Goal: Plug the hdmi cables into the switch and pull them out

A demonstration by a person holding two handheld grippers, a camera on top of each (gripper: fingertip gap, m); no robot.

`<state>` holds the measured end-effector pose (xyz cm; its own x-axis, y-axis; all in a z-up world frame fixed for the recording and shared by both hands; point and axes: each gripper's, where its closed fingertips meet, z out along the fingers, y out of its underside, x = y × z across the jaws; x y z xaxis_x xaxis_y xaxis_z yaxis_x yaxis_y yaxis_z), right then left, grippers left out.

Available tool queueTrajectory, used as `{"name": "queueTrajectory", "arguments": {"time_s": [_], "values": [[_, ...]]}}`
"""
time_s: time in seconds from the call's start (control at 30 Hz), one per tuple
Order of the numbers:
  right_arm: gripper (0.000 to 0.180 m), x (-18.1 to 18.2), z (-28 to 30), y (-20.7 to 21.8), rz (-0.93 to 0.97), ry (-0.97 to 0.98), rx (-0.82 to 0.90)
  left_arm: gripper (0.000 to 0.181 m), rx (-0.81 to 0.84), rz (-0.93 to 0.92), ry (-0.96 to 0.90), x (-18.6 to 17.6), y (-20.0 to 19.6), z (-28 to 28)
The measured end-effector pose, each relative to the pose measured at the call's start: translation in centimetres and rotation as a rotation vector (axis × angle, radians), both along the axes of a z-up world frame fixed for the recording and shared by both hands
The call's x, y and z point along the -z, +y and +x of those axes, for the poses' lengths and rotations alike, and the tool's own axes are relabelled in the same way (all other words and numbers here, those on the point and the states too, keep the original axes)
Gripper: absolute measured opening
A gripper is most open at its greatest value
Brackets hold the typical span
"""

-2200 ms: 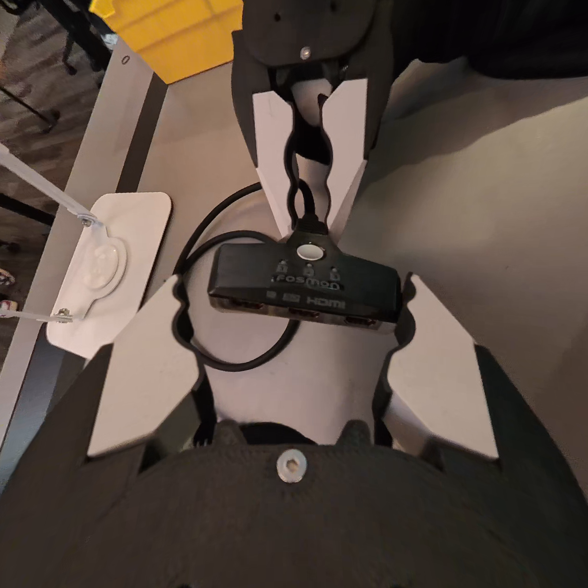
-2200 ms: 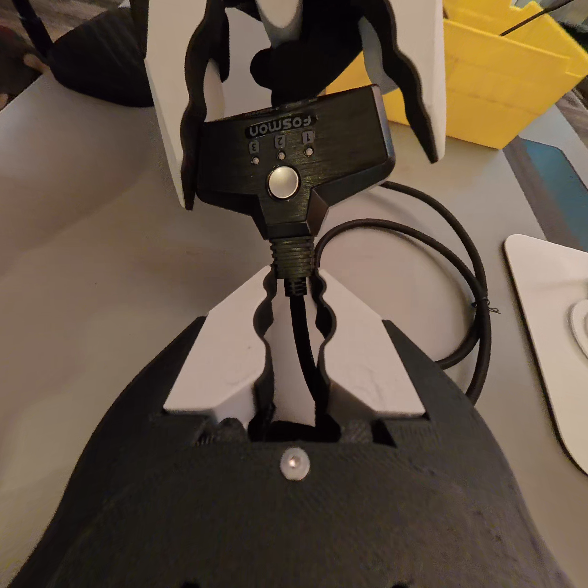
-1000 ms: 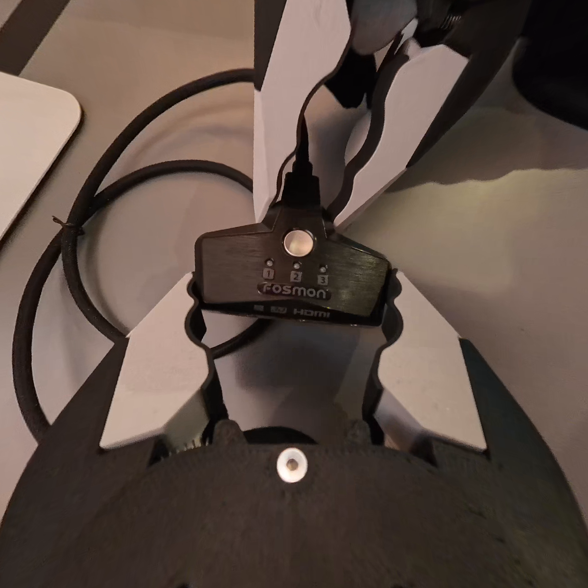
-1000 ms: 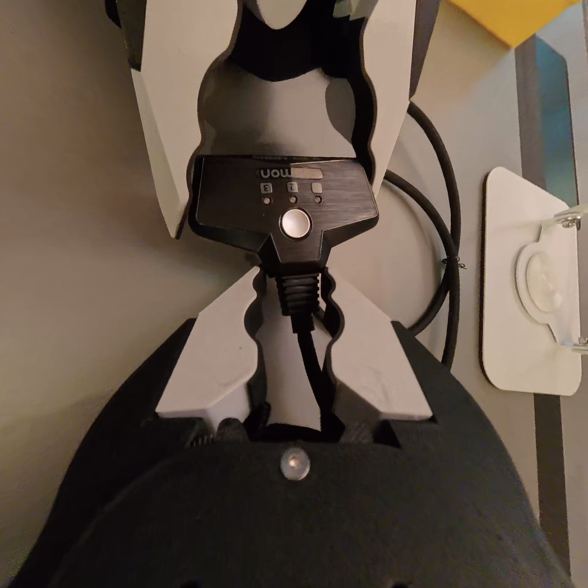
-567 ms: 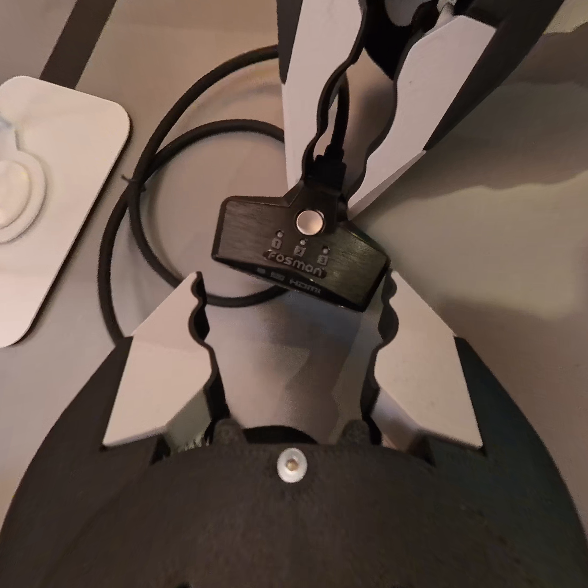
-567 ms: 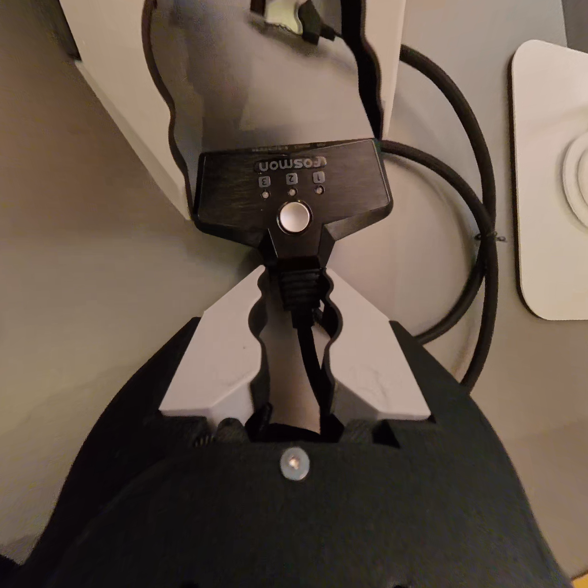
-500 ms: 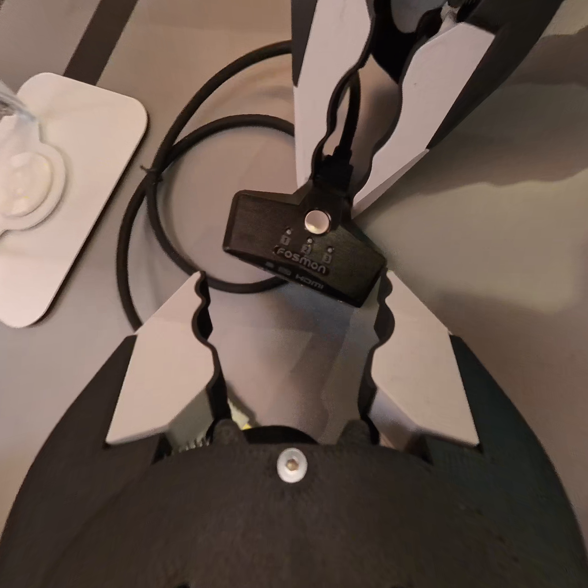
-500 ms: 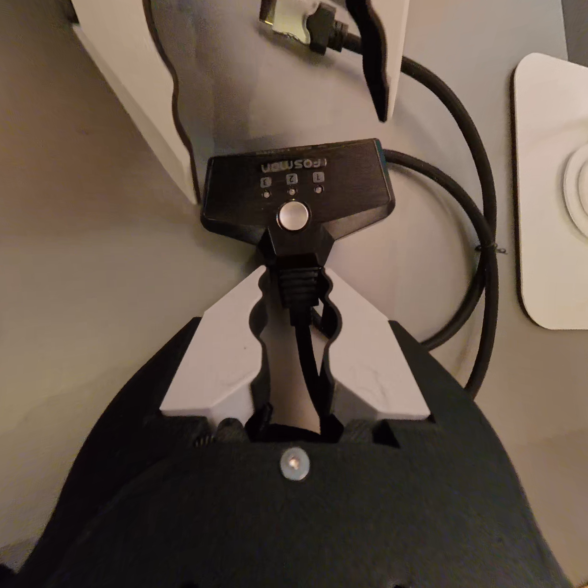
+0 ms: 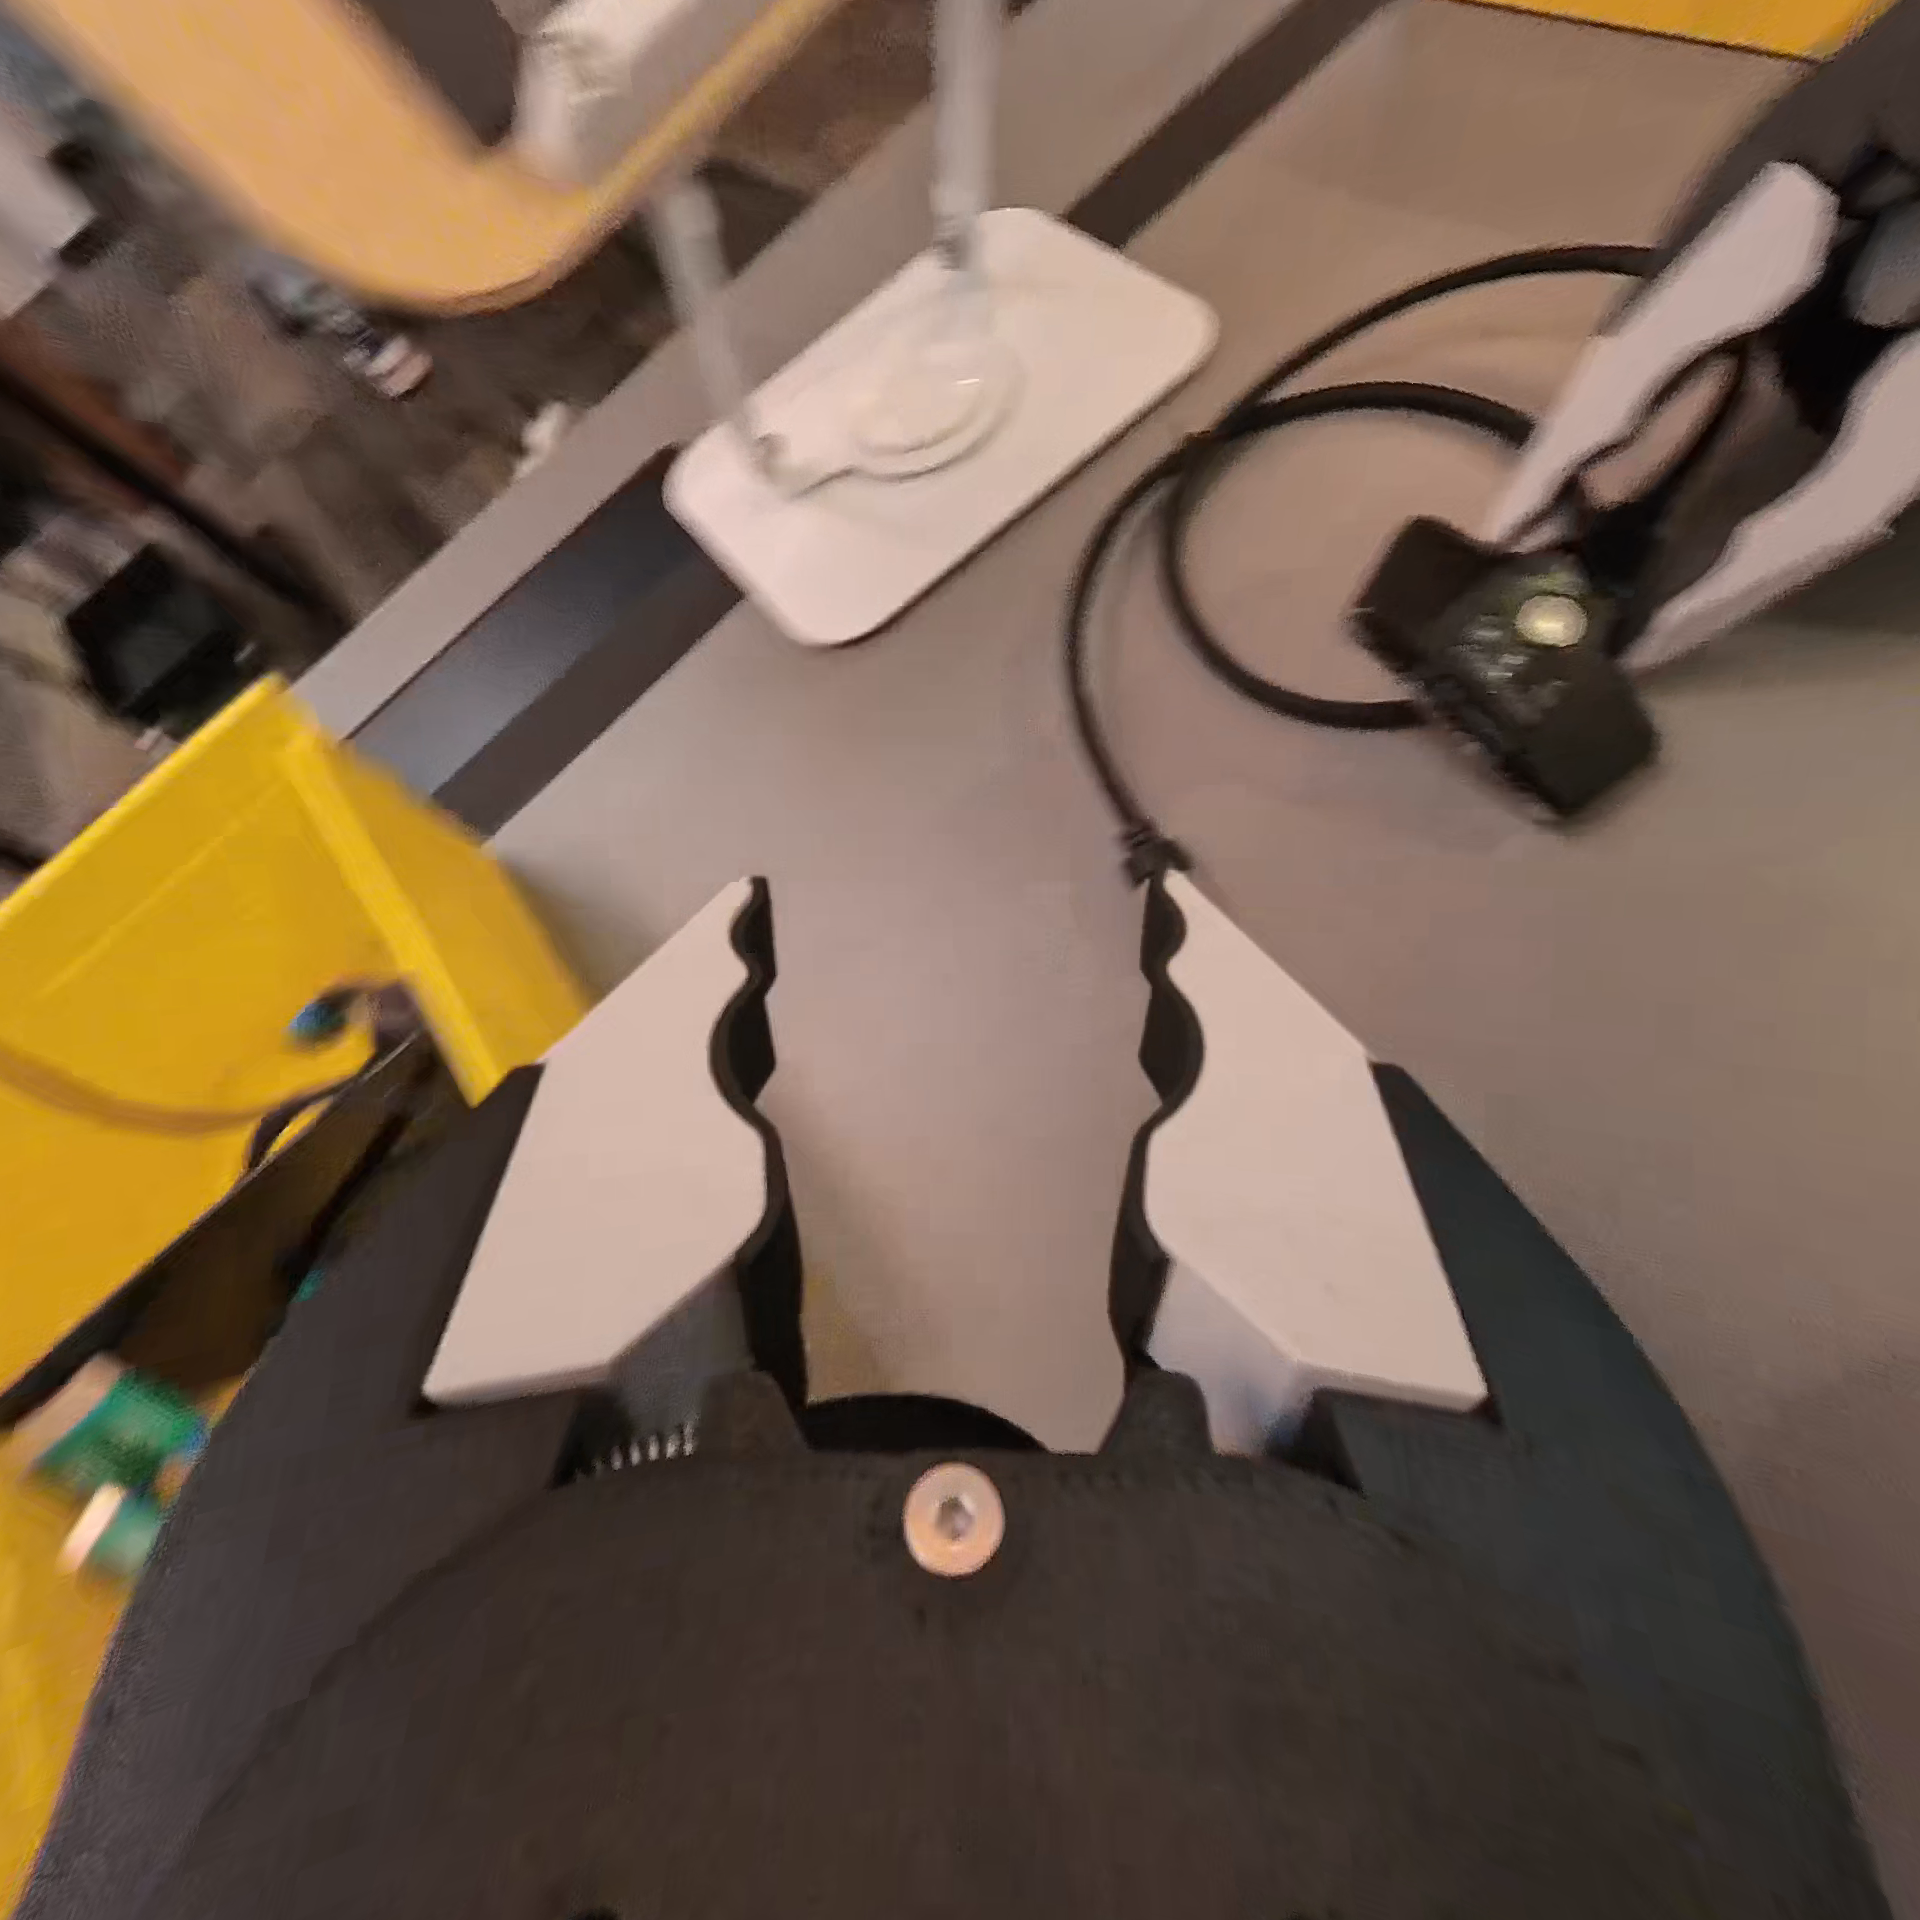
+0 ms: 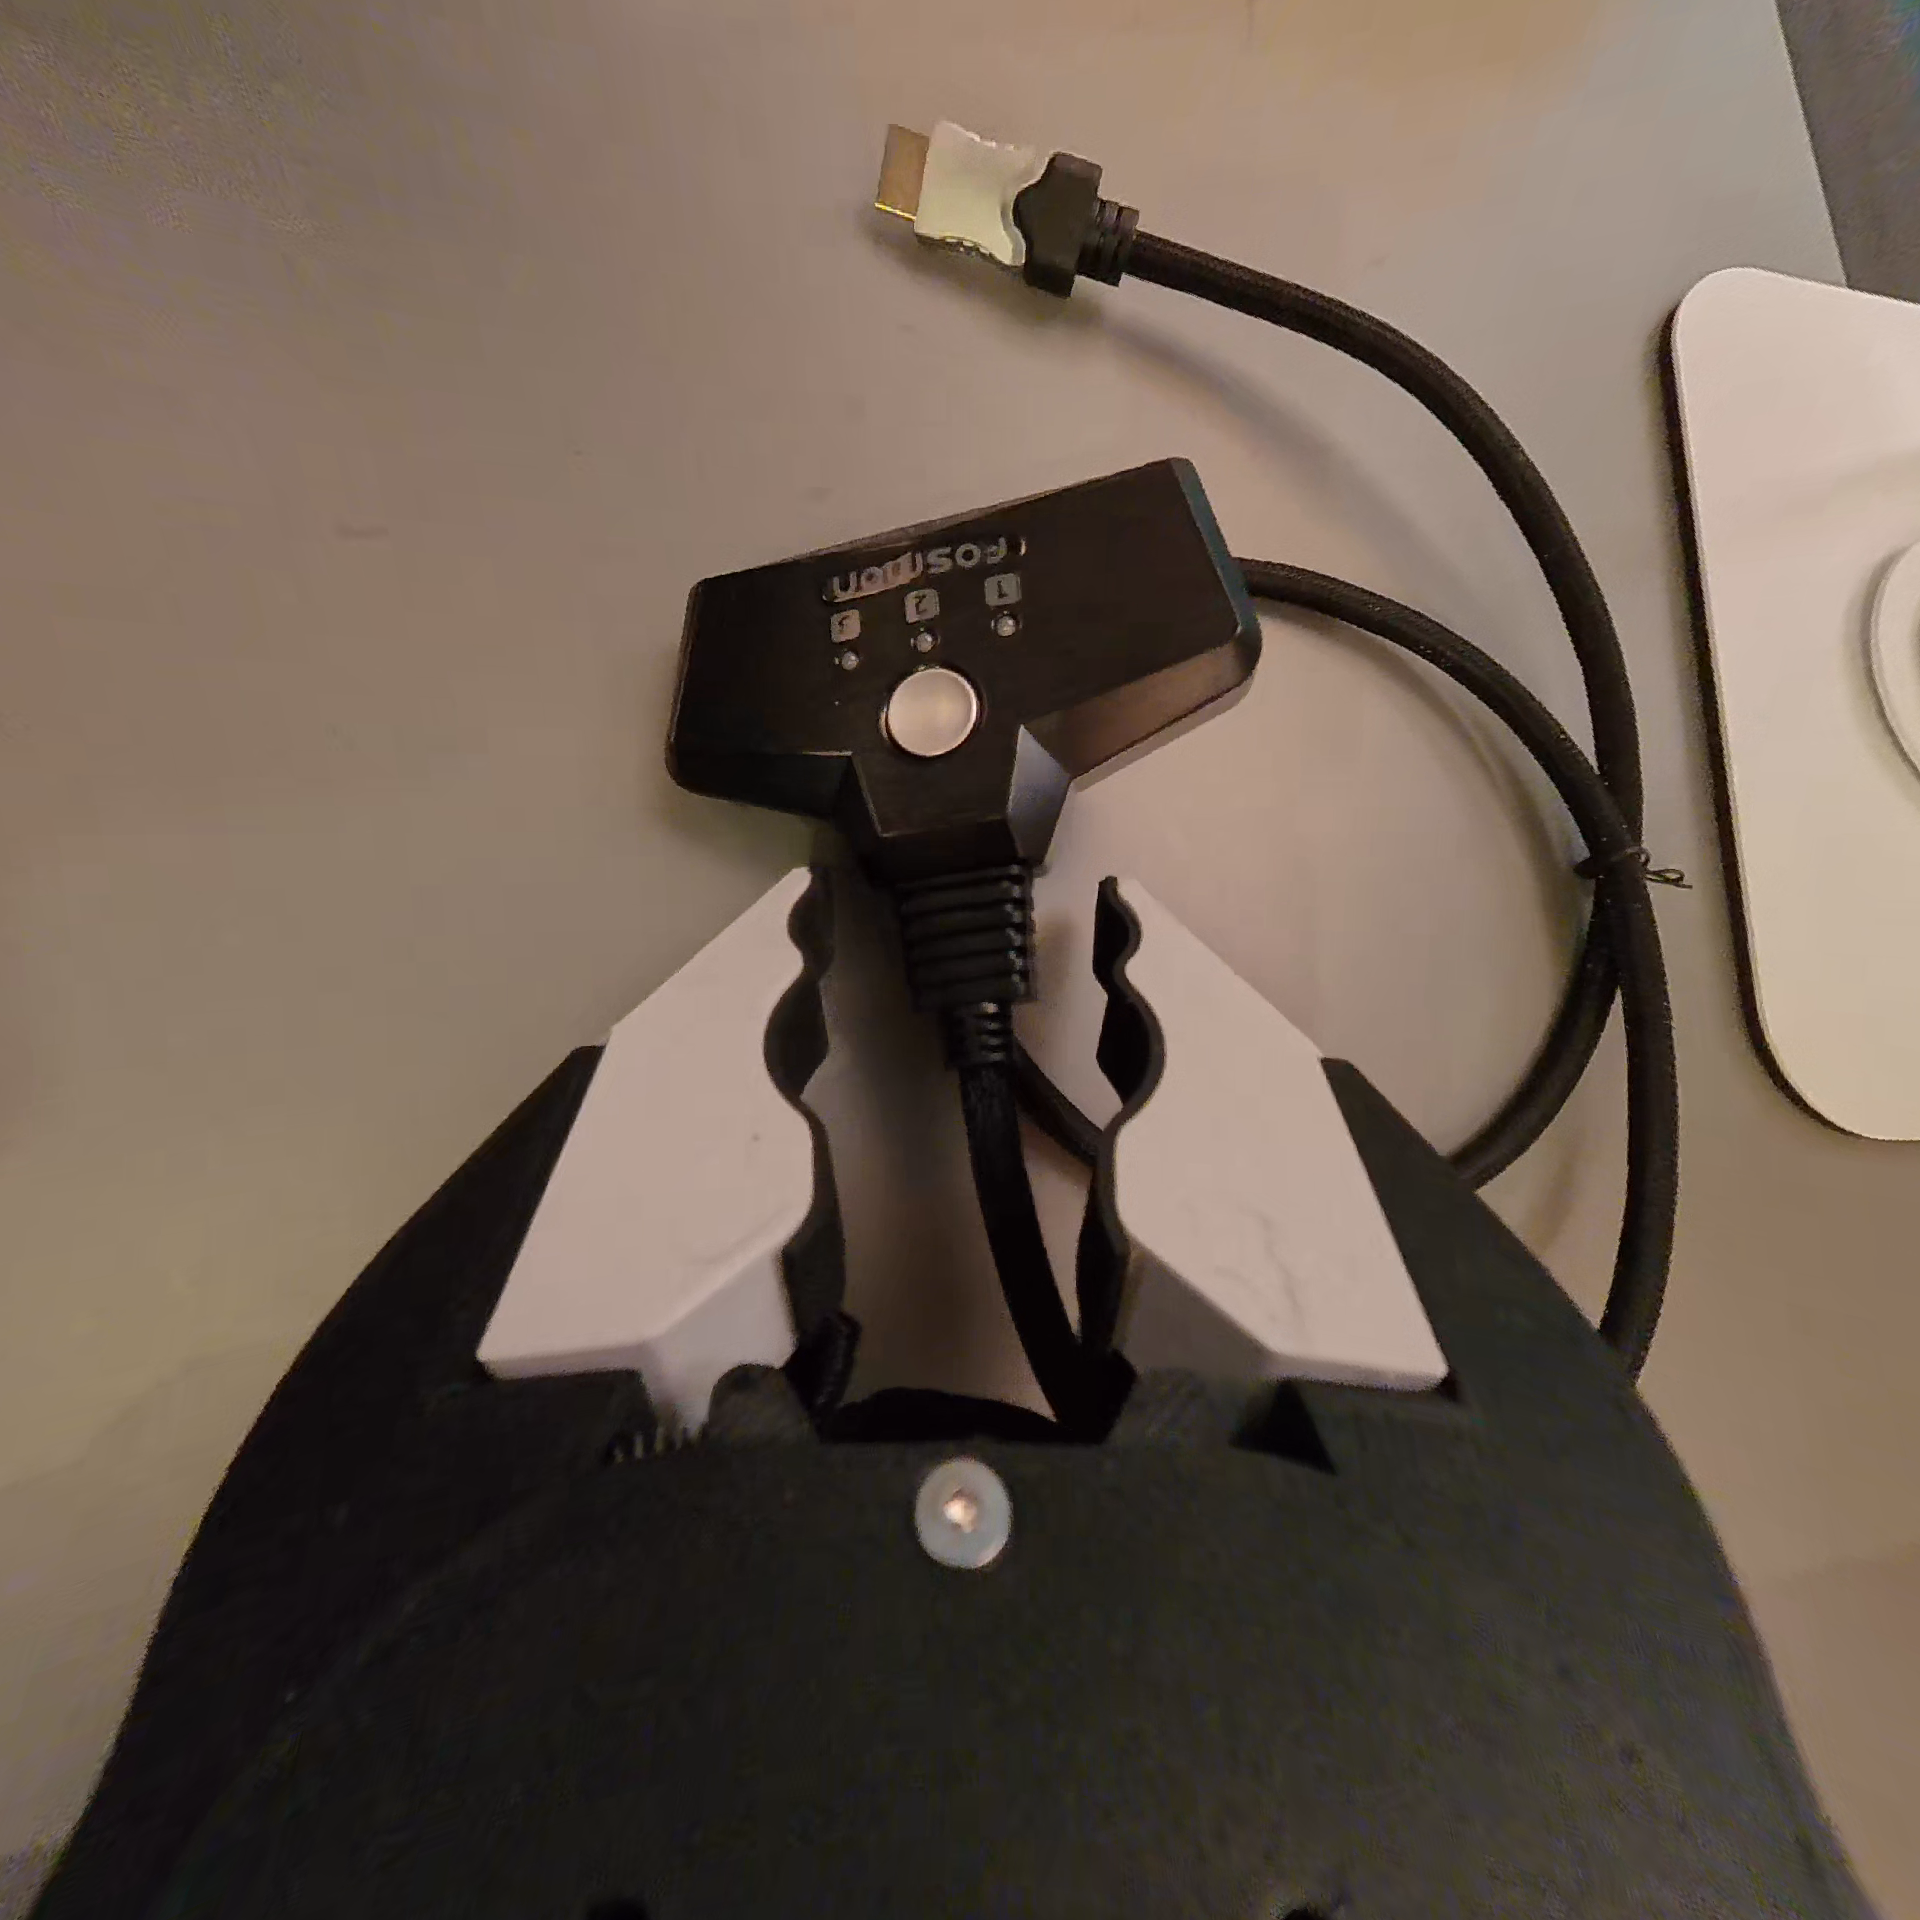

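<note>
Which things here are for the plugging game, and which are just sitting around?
For the job:
black switch
HDMI plug on its black cable
right gripper
left gripper

Just lying about:
yellow bin
white stand base

1. White flat base plate [image 9: 940, 431], ahead of the left gripper's fingers, carrying a clear disc and thin upright rods; blurred.
2. Yellow bin [image 9: 208, 966], to that gripper's left; contents indistinct.
3. Grey table [image 10: 364, 416]; beneath both.
</note>
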<state>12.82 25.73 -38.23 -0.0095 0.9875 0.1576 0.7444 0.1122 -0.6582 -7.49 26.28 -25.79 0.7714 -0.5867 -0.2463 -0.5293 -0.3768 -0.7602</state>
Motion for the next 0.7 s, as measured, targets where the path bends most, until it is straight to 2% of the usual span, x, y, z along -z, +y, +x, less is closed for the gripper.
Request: {"name": "queueTrajectory", "arguments": {"time_s": [0.1, 0.17, 0.23, 0.33, 0.47, 0.7], "values": [[0.048, 0.1, -0.1, 0.3, 0.007, 0.005, 0.008, 0.055, -0.237, 0.022, -0.032, -2.2, 0.2, -7.4], [0.048, 0.1, -0.1, 0.4, 0.017, 0.008, 0.014, 0.048, -0.399, 0.041, 0.013, -2.6, 0.2, -13.2], [0.048, 0.0, -0.2, 0.6, 0.028, 0.013, 0.02, 0.043, -0.534, 0.009, 0.035, -1.6, -0.1, -18.4], [0.048, -0.1, -0.2, 0.6, 0.039, 0.012, 0.018, 0.038, -0.666, -0.112, -0.001, 2.1, -0.5, -23.5], [0.047, -0.1, -0.3, 0.6, 0.046, 0.012, 0.015, 0.032, -0.727, -0.234, -0.015, 6.5, -0.4, -26.1], [0.046, 0.0, -0.3, 0.6, 0.044, 0.014, 0.012, 0.028, -0.783, -0.275, -0.065, 9.3, 1.6, -27.3]]}}
